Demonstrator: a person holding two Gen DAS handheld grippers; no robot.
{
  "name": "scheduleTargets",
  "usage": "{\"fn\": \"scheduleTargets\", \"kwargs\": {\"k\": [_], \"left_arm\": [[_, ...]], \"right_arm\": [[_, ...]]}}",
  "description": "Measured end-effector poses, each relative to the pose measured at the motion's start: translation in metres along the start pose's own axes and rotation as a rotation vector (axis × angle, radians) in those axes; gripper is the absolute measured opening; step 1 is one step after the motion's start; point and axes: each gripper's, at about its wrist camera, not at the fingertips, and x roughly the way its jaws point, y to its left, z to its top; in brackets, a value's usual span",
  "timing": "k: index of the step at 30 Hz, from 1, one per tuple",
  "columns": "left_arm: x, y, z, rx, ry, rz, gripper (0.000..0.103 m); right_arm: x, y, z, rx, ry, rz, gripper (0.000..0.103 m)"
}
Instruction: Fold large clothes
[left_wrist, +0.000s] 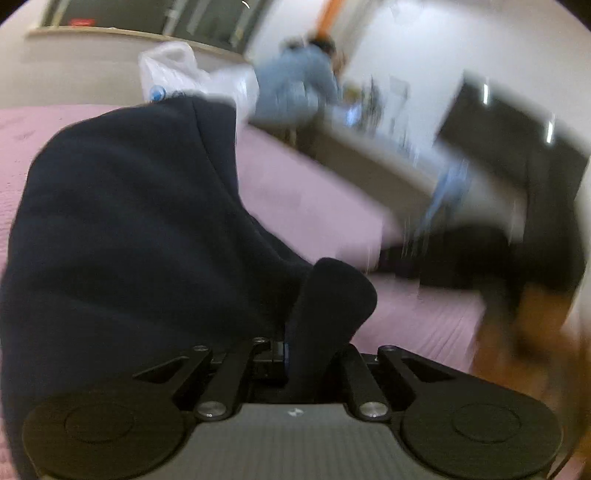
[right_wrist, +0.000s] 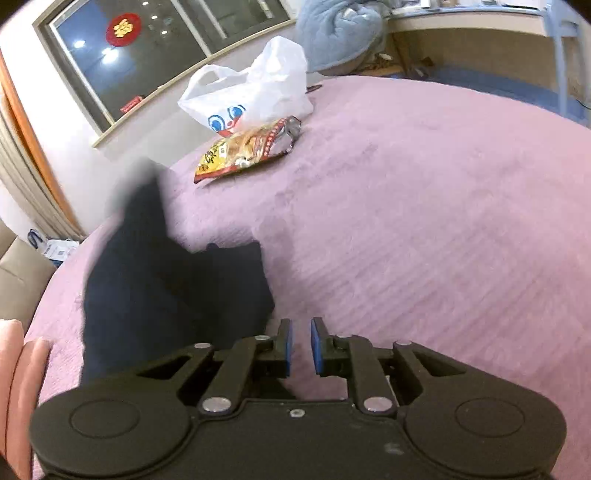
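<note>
A dark navy garment (left_wrist: 122, 236) hangs bunched in front of the left wrist camera, above the pink bedspread (left_wrist: 317, 206). My left gripper (left_wrist: 295, 350) is shut on a fold of it; the cloth covers the fingertips. In the right wrist view the same garment (right_wrist: 155, 291) lies blurred at the left of the pink bedspread (right_wrist: 424, 221). My right gripper (right_wrist: 300, 345) stands open beside it, its blue pads (right_wrist: 317, 347) a small gap apart with only bedspread between them.
A white plastic bag (right_wrist: 255, 88) with a cartoon face and a yellow snack packet (right_wrist: 243, 151) lie on the far part of the bed. A light blue blanket (right_wrist: 332, 33) is heaped beyond. A hand (right_wrist: 18, 387) shows at the lower left. Window and wall stand behind.
</note>
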Motion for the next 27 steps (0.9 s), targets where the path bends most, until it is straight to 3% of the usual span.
{"fn": "scheduleTargets", "kwargs": {"k": [1, 2, 3, 7, 11, 12, 14, 19, 20, 21, 22, 23, 24, 25, 26, 27], "left_arm": [[0.006, -0.010, -0.007, 0.060, 0.011, 0.035, 0.006], [0.008, -0.019, -0.010, 0.100, 0.012, 0.059, 0.006], [0.009, -0.023, -0.011, 0.115, 0.009, 0.074, 0.006], [0.005, -0.021, -0.009, 0.091, 0.000, 0.072, 0.006], [-0.003, -0.020, -0.009, 0.093, -0.007, 0.067, 0.006], [-0.005, -0.022, -0.007, 0.089, -0.011, 0.066, 0.006], [-0.010, -0.017, -0.010, 0.086, -0.021, 0.067, 0.006], [-0.020, -0.025, -0.004, 0.085, -0.082, 0.053, 0.007], [-0.012, -0.021, -0.006, 0.062, -0.060, 0.053, 0.010], [0.001, -0.016, -0.012, 0.036, -0.015, 0.056, 0.010], [0.010, -0.015, -0.019, 0.046, 0.019, 0.066, 0.010], [0.015, -0.022, -0.027, 0.123, 0.036, 0.093, 0.010], [0.014, -0.033, -0.032, 0.207, 0.040, 0.118, 0.014], [0.008, -0.041, -0.035, 0.257, 0.044, 0.118, 0.025], [0.002, -0.044, -0.036, 0.263, 0.044, 0.084, 0.034], [-0.009, -0.044, -0.038, 0.259, 0.043, 0.037, 0.035]], "right_arm": [[0.004, 0.002, 0.007, -0.019, 0.005, 0.027, 0.041], [0.009, 0.007, 0.013, -0.042, 0.012, 0.064, 0.063], [0.015, 0.011, 0.017, -0.059, 0.018, 0.100, 0.079], [0.037, 0.039, 0.033, -0.144, 0.074, 0.267, 0.080], [0.082, 0.057, 0.047, -0.151, 0.160, 0.258, 0.081], [0.101, 0.062, 0.048, -0.139, 0.231, 0.251, 0.064], [0.108, 0.069, 0.050, -0.134, 0.273, 0.315, 0.032], [0.068, 0.091, 0.051, -0.307, 0.099, 0.322, 0.025], [0.075, 0.089, 0.049, -0.311, 0.105, 0.297, 0.027], [0.089, 0.085, 0.045, -0.306, 0.139, 0.259, 0.036], [0.109, 0.078, 0.037, -0.297, 0.188, 0.213, 0.047], [0.122, 0.068, 0.026, -0.262, 0.213, 0.184, 0.049], [0.122, 0.061, 0.022, -0.221, 0.187, 0.200, 0.050], [0.115, 0.060, 0.022, -0.219, 0.173, 0.208, 0.053], [0.106, 0.060, 0.024, -0.224, 0.175, 0.199, 0.068], [0.097, 0.059, 0.026, -0.222, 0.170, 0.182, 0.076]]}}
